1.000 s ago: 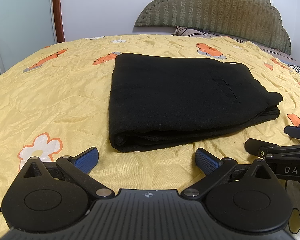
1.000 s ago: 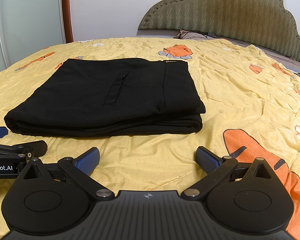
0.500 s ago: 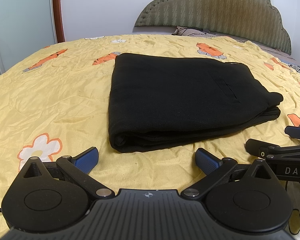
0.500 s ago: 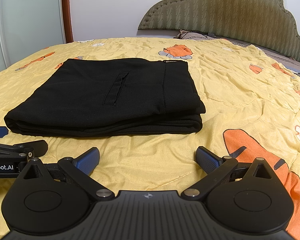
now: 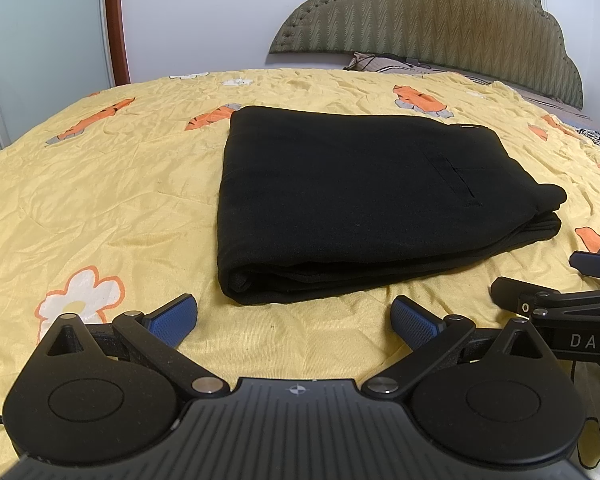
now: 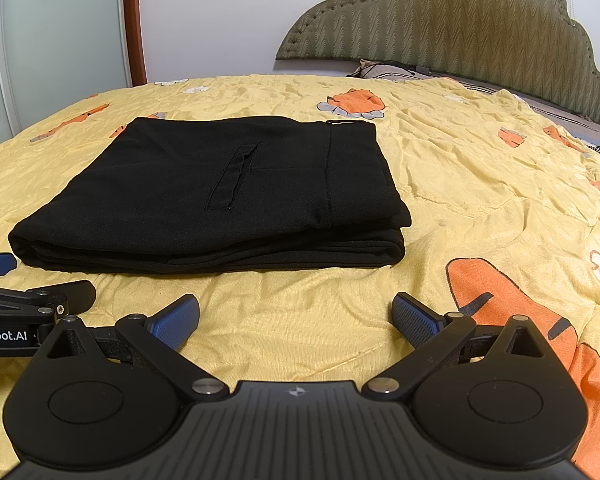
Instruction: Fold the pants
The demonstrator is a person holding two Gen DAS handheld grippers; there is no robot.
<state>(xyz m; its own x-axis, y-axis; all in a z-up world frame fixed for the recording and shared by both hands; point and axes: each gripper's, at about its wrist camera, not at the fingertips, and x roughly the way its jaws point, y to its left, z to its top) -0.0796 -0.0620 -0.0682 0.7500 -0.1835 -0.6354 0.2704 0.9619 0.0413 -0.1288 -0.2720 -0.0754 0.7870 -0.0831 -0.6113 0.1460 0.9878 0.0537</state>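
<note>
Left gripper is held low over the yellow bedspread, fingers spread wide, nothing gripped. Right gripper is posed likewise just beside it, wide open and empty. The pants are seen folded into a flat black stack on the bedspread, just ahead of both grippers, untouched.

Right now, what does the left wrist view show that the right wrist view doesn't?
Only the left wrist view: the rounded fold edge of the pants, a white flower print, and the right tool entering from the right.

Only the right wrist view: the waistband seam, a large orange print, and the left tool at the left edge.

Both: the folded black pants on the yellow bedspread, headboard, and each view's own tool open and empty.
</note>
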